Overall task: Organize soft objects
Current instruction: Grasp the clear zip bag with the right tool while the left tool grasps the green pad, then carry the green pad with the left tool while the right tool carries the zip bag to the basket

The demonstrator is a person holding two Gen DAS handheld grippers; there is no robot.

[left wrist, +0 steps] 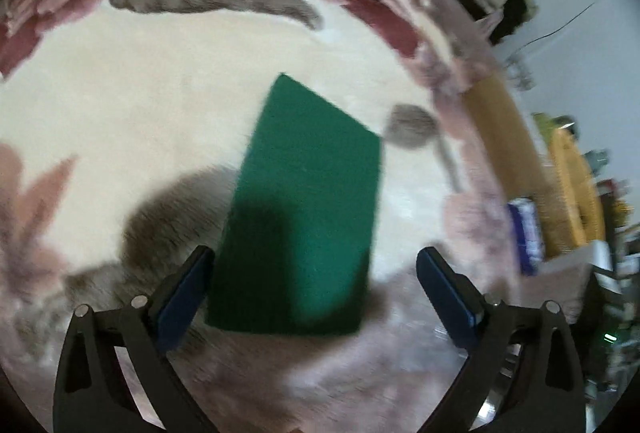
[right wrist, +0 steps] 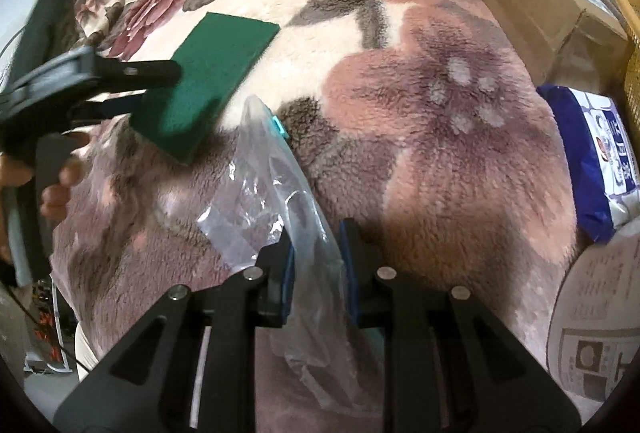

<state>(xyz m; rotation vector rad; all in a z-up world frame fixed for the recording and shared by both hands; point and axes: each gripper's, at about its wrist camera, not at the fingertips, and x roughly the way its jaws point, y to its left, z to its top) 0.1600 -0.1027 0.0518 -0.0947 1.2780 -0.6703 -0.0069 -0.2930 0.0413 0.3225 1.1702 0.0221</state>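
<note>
Plastic bag (right wrist: 276, 201) pinched in closed right claw (right wrist: 318, 273); left claw (left wrist: 312, 273) gapes around green pad (left wrist: 304, 209).

The scouring pad (right wrist: 208, 81) lies on the blanket (right wrist: 420, 137), far left. The zip bag (right wrist: 280, 193) lies just near of it. A cardboard box (right wrist: 532, 21) stands far right, a packet (right wrist: 592, 161) nearer.

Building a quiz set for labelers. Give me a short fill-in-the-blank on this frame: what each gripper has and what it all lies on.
1. The right gripper is shut on a clear plastic ____.
2. The scouring pad beside the left gripper is ____ in colour.
3. The left gripper's jaws stand ____ on either side of the pad.
4. Everything lies on a fleece blanket printed with ____.

Missing words: bag; green; open; flowers
</note>
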